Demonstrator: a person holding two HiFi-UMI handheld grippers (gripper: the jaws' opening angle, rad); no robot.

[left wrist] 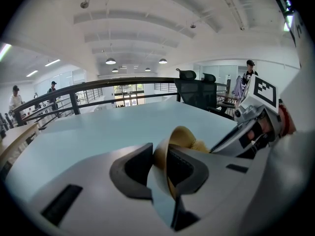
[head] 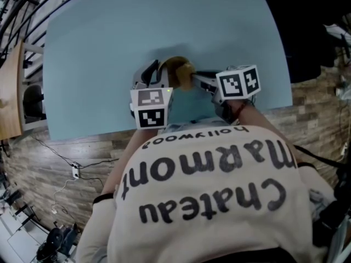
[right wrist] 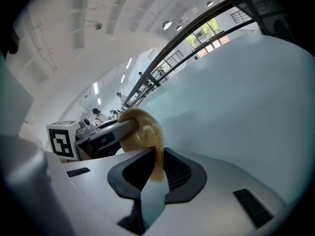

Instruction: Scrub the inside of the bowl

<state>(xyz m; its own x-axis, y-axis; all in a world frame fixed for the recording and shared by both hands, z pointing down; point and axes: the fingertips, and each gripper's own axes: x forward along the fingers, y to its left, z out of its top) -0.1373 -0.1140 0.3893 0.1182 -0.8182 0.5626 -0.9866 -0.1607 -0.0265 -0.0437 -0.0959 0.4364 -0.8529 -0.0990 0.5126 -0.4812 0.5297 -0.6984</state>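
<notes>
A tan bowl [head: 176,69] is tipped on its side near the front of the light blue table [head: 109,43]. My left gripper [head: 156,74] is shut on the bowl's rim; in the left gripper view the thin tan rim [left wrist: 160,154] runs between the dark pads of the left gripper [left wrist: 158,165]. My right gripper [head: 196,81] reaches in from the right, shut on a yellow-brown scrubbing pad [head: 186,76]. In the right gripper view the pad [right wrist: 157,156] hangs pinched in the right gripper [right wrist: 156,170] and its top lies against the bowl [right wrist: 133,132].
The table's near edge [head: 98,133] runs just below the grippers, and the person's printed shirt [head: 208,196] fills the foreground. A wooden surface [head: 11,92] stands at the left. A cable with a plug [head: 74,171] lies on the stone-patterned floor. Black office chairs [left wrist: 197,90] stand beyond the table.
</notes>
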